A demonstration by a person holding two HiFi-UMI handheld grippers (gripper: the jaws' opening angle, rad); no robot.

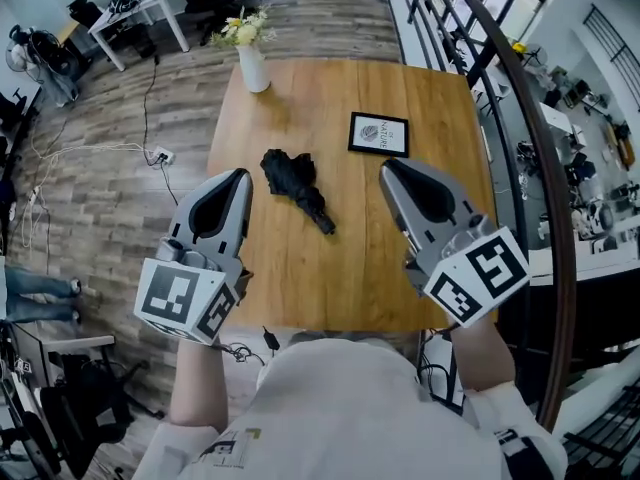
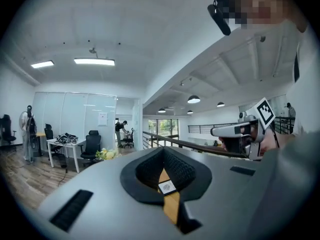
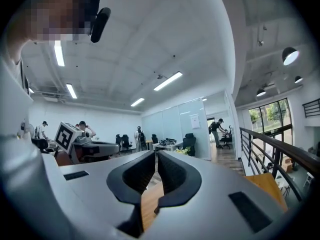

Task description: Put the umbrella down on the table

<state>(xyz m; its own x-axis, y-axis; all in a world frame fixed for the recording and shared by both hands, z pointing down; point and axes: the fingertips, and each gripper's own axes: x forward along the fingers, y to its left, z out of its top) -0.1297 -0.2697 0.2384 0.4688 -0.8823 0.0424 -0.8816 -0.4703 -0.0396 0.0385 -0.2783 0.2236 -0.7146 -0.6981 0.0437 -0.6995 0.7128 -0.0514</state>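
Jaws on my left gripper and my right gripper are both drawn together, with nothing held. Ahead and below, between the two, the black folded umbrella lies flat on the worktop, clear of both. I judge the setting-down done. Trouble would come from dipping in again: a stray sweep could nudge the umbrella, or reach the framed card beyond my right jaws or the flower vase beyond my left. Bare wood lies on either side; the railing runs close on my right.
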